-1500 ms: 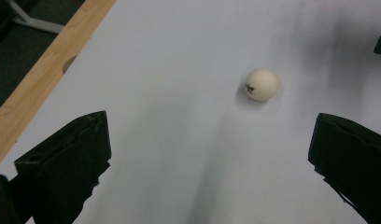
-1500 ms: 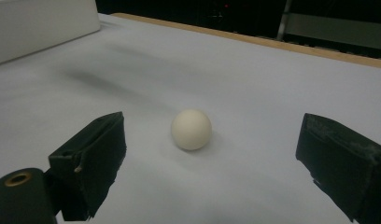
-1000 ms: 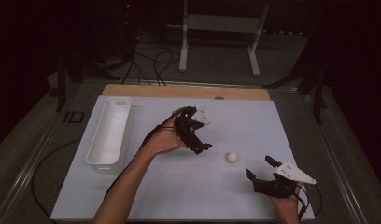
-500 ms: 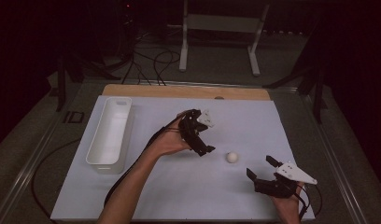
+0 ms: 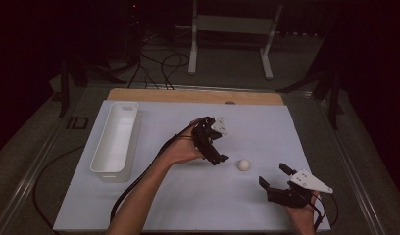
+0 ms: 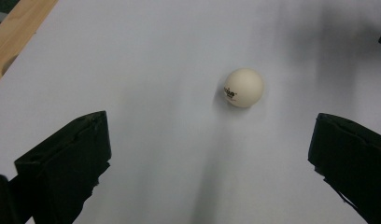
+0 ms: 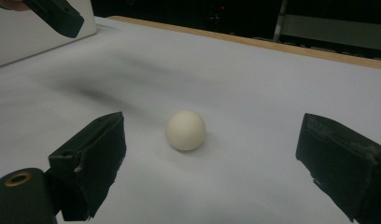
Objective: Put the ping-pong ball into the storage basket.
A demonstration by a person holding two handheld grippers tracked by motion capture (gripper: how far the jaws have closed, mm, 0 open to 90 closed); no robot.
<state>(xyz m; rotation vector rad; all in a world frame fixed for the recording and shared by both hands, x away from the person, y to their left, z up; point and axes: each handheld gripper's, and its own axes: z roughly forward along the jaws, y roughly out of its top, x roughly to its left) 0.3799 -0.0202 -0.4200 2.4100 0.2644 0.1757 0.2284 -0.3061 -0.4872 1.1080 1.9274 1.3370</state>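
A small white ball [image 5: 243, 165] lies on the white sheet, right of centre. My left gripper [image 5: 216, 157] hovers just left of it, open, with its jaws pointed down toward the ball. In the left gripper view the ball [image 6: 243, 87] sits ahead of the wide-open left gripper [image 6: 211, 117], a little right of centre, with dark print on its side. My right gripper [image 5: 272, 175] rests near the front right, open, and faces the ball from the near side. In the right gripper view the ball [image 7: 186, 130] lies between and beyond the open right gripper [image 7: 212, 119].
A long white bin [image 5: 114, 142] stands on the left of the sheet. A wooden board edge [image 5: 198, 96] runs along the far side. Cables and a metal stand [image 5: 227, 44] sit on the floor beyond the table. The left gripper's cable [image 5: 139, 181] trails along the forearm.
My left gripper has drifted slightly right, closer to the ball. The right gripper and the ball have stayed put.
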